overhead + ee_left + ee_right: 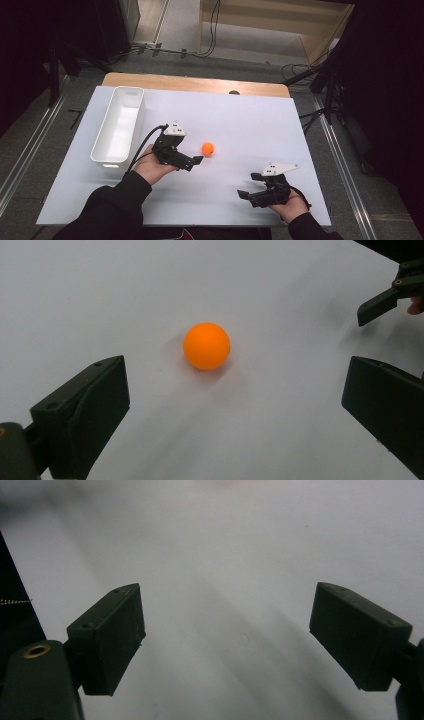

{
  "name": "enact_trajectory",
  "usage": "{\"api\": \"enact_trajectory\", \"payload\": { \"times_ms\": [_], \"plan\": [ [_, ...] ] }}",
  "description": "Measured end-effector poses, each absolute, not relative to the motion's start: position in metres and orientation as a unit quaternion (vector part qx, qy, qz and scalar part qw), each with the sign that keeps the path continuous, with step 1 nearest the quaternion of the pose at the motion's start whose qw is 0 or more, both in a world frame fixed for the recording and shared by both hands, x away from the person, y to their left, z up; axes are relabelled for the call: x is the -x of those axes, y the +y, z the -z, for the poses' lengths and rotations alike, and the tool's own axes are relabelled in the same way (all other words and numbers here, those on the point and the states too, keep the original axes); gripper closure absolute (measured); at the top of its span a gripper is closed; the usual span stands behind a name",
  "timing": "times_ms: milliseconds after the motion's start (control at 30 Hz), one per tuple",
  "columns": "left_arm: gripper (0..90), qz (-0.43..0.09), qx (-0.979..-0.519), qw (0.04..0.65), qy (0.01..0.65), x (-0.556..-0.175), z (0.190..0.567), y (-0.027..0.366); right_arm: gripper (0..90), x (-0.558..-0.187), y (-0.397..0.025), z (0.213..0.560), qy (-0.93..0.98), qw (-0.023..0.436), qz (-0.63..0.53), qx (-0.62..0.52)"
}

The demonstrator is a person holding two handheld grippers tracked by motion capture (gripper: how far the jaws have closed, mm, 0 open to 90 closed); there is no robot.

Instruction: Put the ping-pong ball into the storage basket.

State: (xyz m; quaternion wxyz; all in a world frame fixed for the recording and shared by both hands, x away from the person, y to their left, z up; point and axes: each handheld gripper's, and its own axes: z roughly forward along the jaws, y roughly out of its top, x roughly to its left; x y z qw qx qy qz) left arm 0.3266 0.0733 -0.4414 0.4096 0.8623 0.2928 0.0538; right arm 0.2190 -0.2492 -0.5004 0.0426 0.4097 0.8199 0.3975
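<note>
Pretty early days here, I'd say. The orange ball (208, 148) is sitting loose on the white bench (240, 125), roughly mid-bench, and nothing has hold of it yet. The left claw (198, 160) is just beside it with its jaws spread wide; in the left gripper view the ball (206, 346) sits ahead of the two jaws, between their lines but not yet inside them, so the reach looks nearly done and the actual grab is what's left. My guess is the ball is headed for the white bin (120, 125) along the left side of the bench, which looks empty, but that's a guess.

The right claw (247, 186) is well apart, near the front right of the bench, jaws also wide open and holding nothing, just bare bench under it.

Nothing really in the way: the stretch between ball and bin is bare. Only worry is the ball rolling off if a jaw nudges it.
</note>
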Motion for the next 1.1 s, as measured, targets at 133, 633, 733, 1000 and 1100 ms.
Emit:
{"api": "enact_trajectory", "payload": {
  "times_ms": [133, 633, 733, 1000, 1100],
  "plan": [
    [0.0, -0.053, -0.863, 0.409, 0.292, -0.33, 0.442, 0.069, 13.1, -0.219, -0.249, 0.5, 0.82, 0.043, -0.398, -0.41],
    [0.0, -0.054, -0.863, 0.412, 0.287, -0.343, 0.444, 0.056, 13.2, -0.219, -0.249, 0.499, 0.818, 0.043, -0.402, -0.409],
    [0.0, -0.055, -0.863, 0.414, 0.285, -0.347, 0.444, 0.051, 13.2, -0.219, -0.25, 0.499, 0.817, 0.043, -0.401, -0.413],
    [0.0, -0.056, -0.864, 0.415, 0.28, -0.355, 0.445, 0.039, 13.2, -0.22, -0.25, 0.5, 0.819, 0.04, -0.4, -0.409],
    [0.0, -0.057, -0.864, 0.415, 0.279, -0.357, 0.446, 0.035, 13.2, -0.22, -0.25, 0.5, 0.819, 0.041, -0.4, -0.409]
  ]
}}
